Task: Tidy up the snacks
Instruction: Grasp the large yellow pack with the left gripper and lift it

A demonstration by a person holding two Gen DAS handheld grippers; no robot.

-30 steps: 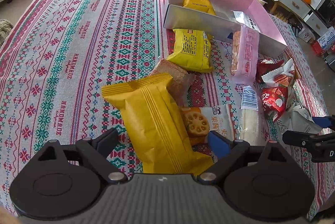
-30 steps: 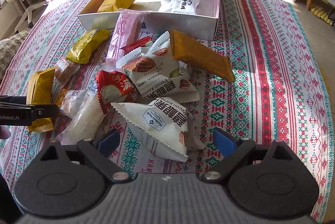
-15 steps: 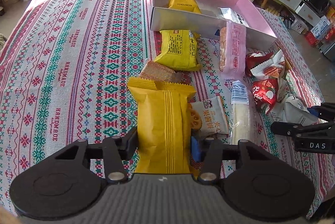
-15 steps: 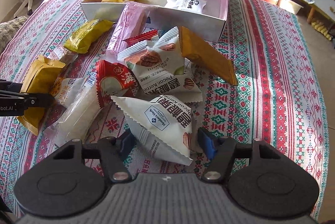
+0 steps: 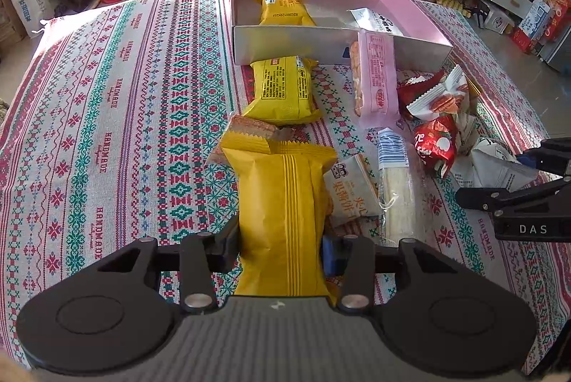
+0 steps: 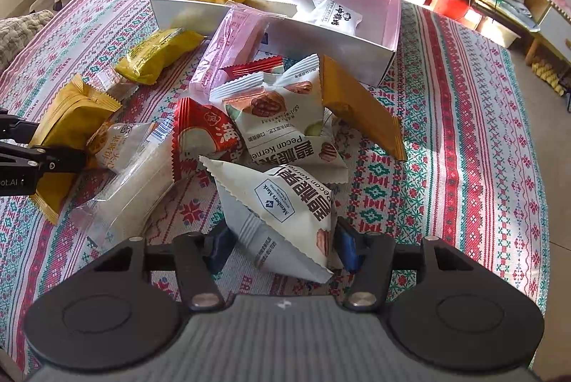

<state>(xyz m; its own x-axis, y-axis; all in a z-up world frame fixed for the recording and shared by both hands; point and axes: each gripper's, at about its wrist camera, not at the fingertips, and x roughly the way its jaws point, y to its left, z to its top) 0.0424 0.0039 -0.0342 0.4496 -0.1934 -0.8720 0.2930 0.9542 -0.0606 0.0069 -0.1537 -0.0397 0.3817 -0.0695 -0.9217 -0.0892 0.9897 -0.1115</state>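
My left gripper (image 5: 280, 250) is closing, and its pads press both sides of an orange-yellow snack packet (image 5: 282, 189) that lies lengthwise on the patterned cloth. My right gripper (image 6: 283, 246) is closing too, with a white pecan packet (image 6: 282, 200) pinched between its blue pads and tilted up off the pile. An open pink box (image 5: 321, 41) stands at the far side, holding a yellow packet (image 5: 283, 5) and a small white one (image 6: 335, 16). Each gripper shows at the edge of the other's view.
Loose snacks lie between me and the box: a yellow packet (image 5: 283, 93), a pink pack (image 5: 376, 78), a red packet (image 6: 203, 135), a clear long pack (image 5: 396, 189) and a brown packet (image 6: 360, 110). Bare cloth (image 5: 107, 132) spreads to the left. Furniture and bags stand behind.
Both grippers went from wide open to closed around their packets. The orange-yellow packet turned from slanted to straight between the left pads. The white pecan packet rose and tilted between the right pads.
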